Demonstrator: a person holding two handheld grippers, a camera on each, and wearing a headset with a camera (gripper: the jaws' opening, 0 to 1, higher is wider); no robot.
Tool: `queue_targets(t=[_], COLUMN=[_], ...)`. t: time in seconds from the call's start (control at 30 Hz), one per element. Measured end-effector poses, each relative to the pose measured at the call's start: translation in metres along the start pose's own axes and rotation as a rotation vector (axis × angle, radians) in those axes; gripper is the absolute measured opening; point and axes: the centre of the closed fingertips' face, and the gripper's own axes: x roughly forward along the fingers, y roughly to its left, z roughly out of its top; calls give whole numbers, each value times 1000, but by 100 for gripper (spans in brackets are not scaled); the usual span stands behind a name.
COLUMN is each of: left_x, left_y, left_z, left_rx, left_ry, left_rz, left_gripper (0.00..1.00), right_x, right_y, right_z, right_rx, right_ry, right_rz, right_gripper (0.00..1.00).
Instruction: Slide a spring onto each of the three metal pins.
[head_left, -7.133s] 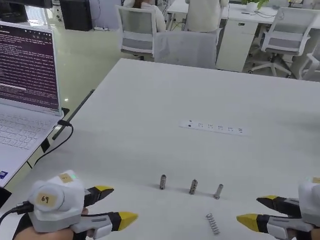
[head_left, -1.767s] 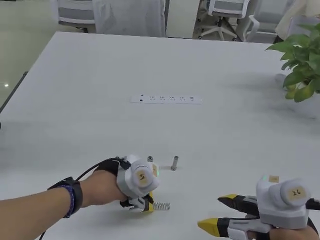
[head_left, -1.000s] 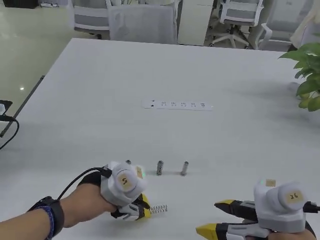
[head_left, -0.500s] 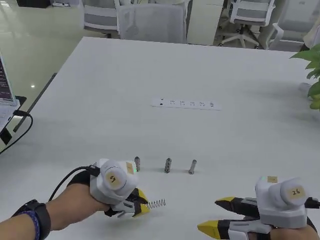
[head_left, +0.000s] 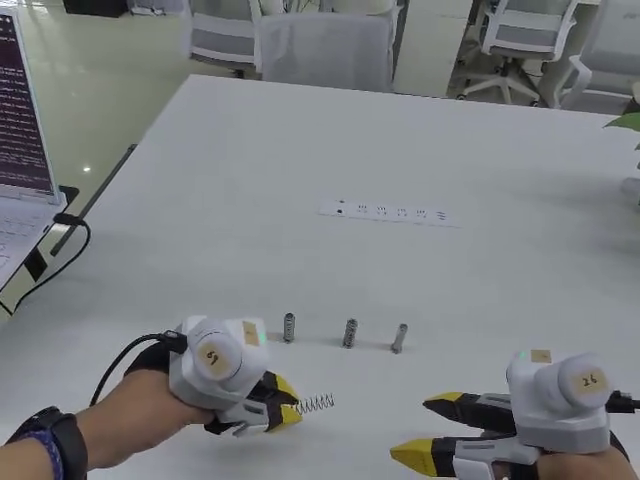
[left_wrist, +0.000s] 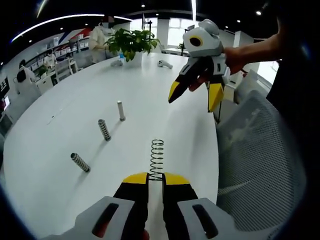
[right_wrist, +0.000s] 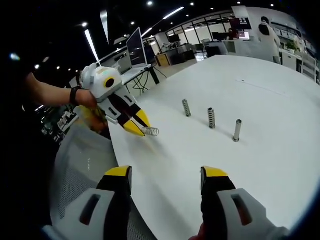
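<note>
Worktop (head_left: 300, 150) white and broad. Right gripper (head_left: 425, 432) low by the near edge, jaws wide apart, gripping nothing. Left gripper (head_left: 285, 400) with jaws pinched on one end of the spring (head_left: 315, 403), coil poking out sideways, on the near side of the row of three pins (head_left: 350, 333). Coils already on two; rightmost pin (head_left: 400, 338) bare.

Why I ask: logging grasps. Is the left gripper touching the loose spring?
Touching. The left gripper view shows the left gripper shut on one end of the spring.
</note>
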Motion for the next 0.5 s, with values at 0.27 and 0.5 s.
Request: queue_targets(t=[0.27,0.5], left_x=[-6,-7], left_y=[-3,-9], left_z=[3,6], left_rx=[-4,-3], left_ry=[-19,-32], left_rz=[12,10], left_gripper=[2,2], right_x=[9,16], right_y=[11,17], right_z=[7,11], right_rx=[-22,-32], right_ry=[0,-3], right_rz=[41,75], right_gripper=[52,49])
